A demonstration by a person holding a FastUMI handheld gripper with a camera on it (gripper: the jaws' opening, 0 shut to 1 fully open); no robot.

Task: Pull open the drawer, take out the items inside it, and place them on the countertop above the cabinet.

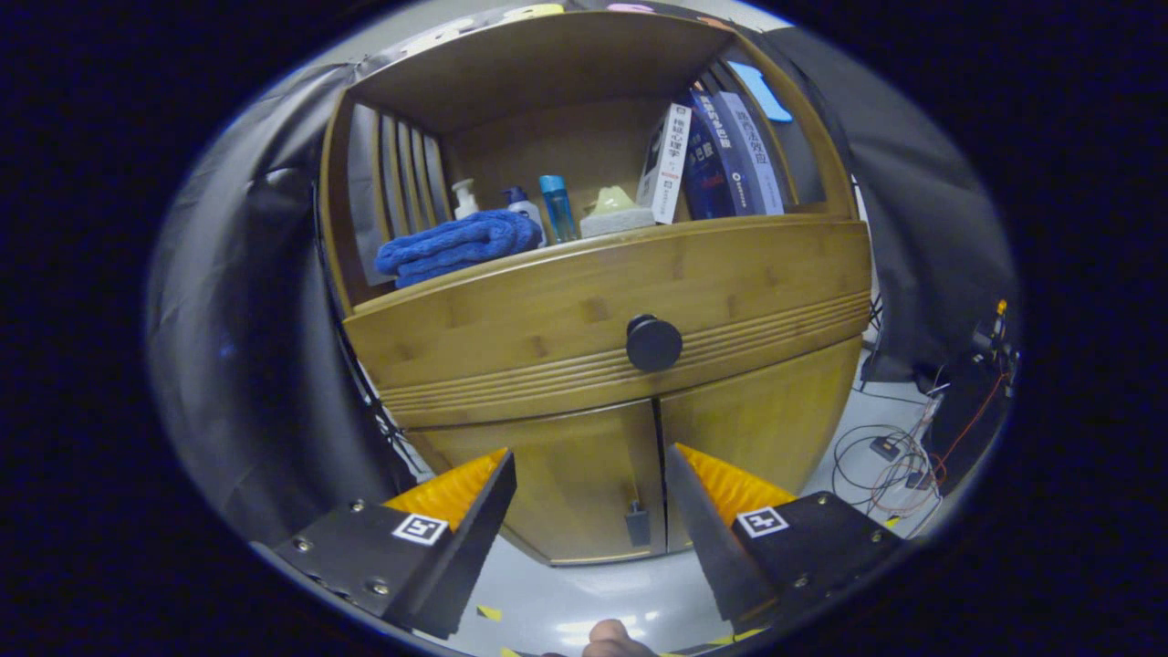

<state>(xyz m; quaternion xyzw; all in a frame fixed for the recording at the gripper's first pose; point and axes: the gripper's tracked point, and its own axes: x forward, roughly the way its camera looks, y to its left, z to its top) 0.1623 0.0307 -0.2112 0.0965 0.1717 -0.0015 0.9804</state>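
A bamboo cabinet stands ahead of me. Its drawer (566,310) is closed, with a round black knob (653,342) on its front. The countertop (639,235) runs just above the drawer. My gripper (589,461) is open, its fingers wide apart with nothing between them. It hangs well short of the cabinet, below the knob and level with the two lower doors (584,474). The drawer's contents are hidden.
On the countertop lie a folded blue towel (456,245), bottles (557,208), a pale sponge-like item (617,214) and upright books (721,160). Cables and equipment (912,456) lie on the floor to the right. Part of a hand (613,639) shows below the fingers.
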